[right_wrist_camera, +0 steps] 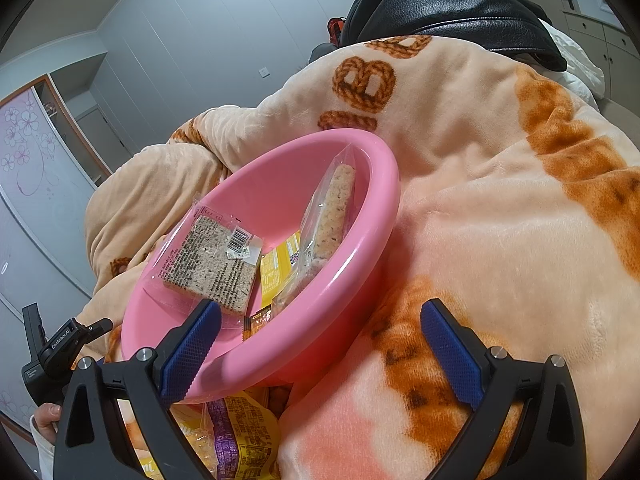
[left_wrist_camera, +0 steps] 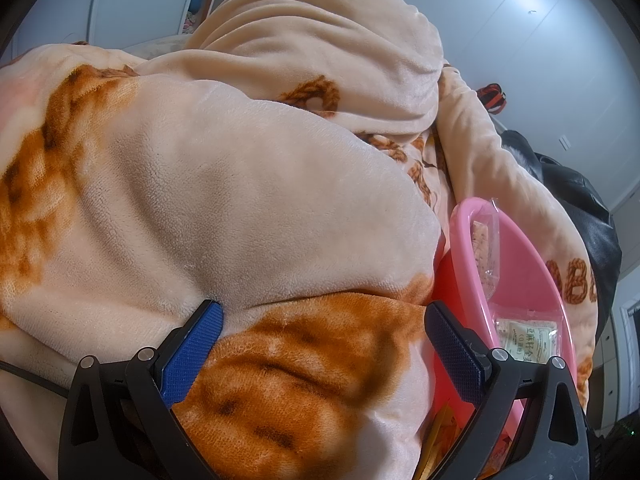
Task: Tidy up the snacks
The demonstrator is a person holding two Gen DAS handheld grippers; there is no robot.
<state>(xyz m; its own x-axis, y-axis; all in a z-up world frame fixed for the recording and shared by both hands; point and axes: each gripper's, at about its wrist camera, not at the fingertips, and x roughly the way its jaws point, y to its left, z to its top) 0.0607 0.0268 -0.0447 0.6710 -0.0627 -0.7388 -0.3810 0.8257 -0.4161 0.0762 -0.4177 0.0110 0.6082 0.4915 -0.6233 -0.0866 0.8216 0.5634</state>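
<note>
A pink bowl (right_wrist_camera: 360, 216) sits tilted on a rumpled cream and orange blanket (right_wrist_camera: 500, 240), and it already holds several wrapped snacks: a square seeded cracker (right_wrist_camera: 212, 268) in clear wrap lies on the near left of the bowl, a long grain bar (right_wrist_camera: 332, 216) in clear wrap leans against the right wall, and a yellow packet (right_wrist_camera: 280, 264) shows between them on the bottom. Outside the bowl, just under its near rim, lies a yellow and purple snack bag (right_wrist_camera: 236, 444), so the sorting looks partly done with at least this bag left to gather. The right gripper (right_wrist_camera: 320, 348) hangs over the near rim with its jaws spread wide and nothing between them; its left finger overlaps the cracker's corner in the right wrist view, but whether it touches cannot be told. The left gripper (left_wrist_camera: 324, 352) is likewise spread wide and empty, over a hump of blanket with the bowl (left_wrist_camera: 468, 240) just to its right. The step in hand seems to be fetching the next loose snack. The next move probably calls for the right gripper to drop below the rim to the bag, pinch its crinkly edge without catching blanket, then lift it over the rim and let go inside.
</note>
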